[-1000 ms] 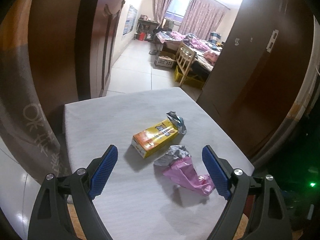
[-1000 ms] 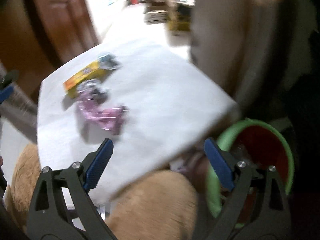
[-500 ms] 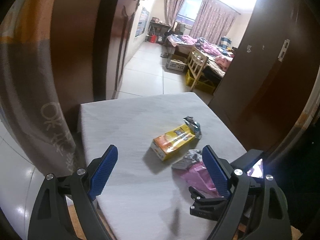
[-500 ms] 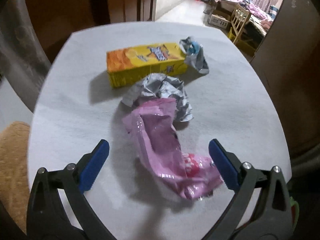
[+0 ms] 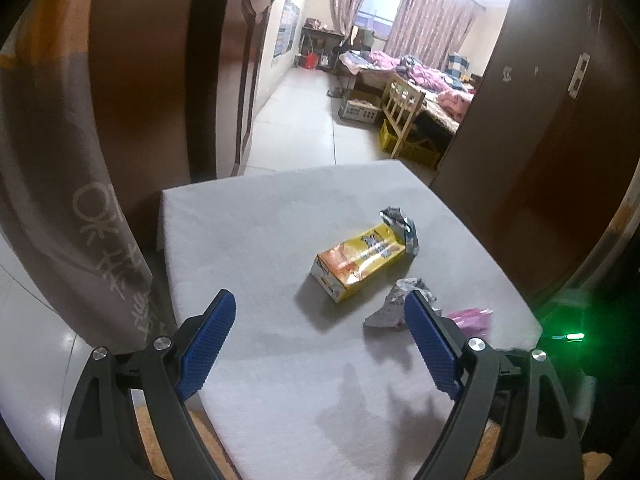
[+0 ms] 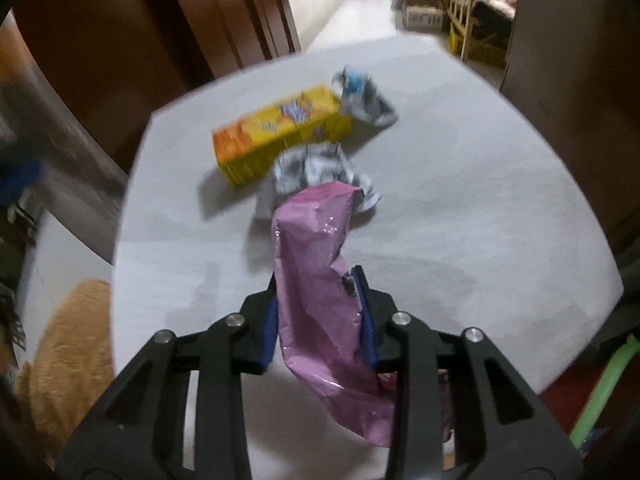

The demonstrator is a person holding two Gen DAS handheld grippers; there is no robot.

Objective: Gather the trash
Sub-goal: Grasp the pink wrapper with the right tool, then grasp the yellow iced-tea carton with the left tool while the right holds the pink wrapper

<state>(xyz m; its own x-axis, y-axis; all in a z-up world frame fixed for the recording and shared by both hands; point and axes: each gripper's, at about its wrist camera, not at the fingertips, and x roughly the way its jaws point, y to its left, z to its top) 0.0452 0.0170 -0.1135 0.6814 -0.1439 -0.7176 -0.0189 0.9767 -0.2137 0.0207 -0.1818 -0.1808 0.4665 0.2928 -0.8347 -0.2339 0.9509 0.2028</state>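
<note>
My right gripper (image 6: 318, 312) is shut on a pink plastic wrapper (image 6: 316, 264) and holds it just above the grey table (image 6: 460, 208). Behind it lie a crumpled silver wrapper (image 6: 316, 168), a yellow-orange box (image 6: 276, 132) and a small silver-blue wrapper (image 6: 362, 96). In the left wrist view my left gripper (image 5: 318, 340) is open and empty above the table's near left part. The box (image 5: 360, 262), the silver wrapper (image 5: 400, 300), the small wrapper (image 5: 400, 226) and a bit of the pink wrapper (image 5: 472, 318) lie ahead and to its right.
A green-rimmed red bin (image 6: 600, 384) sits low beside the table's right near corner. A tan furry cushion (image 6: 68, 352) is at the near left. A grey curtain (image 5: 68, 208) hangs left of the table. Dark wooden doors (image 5: 540, 140) stand to the right.
My right gripper has closed on the pink wrapper and lifted it off the table. My left gripper has drifted left and back, staying open.
</note>
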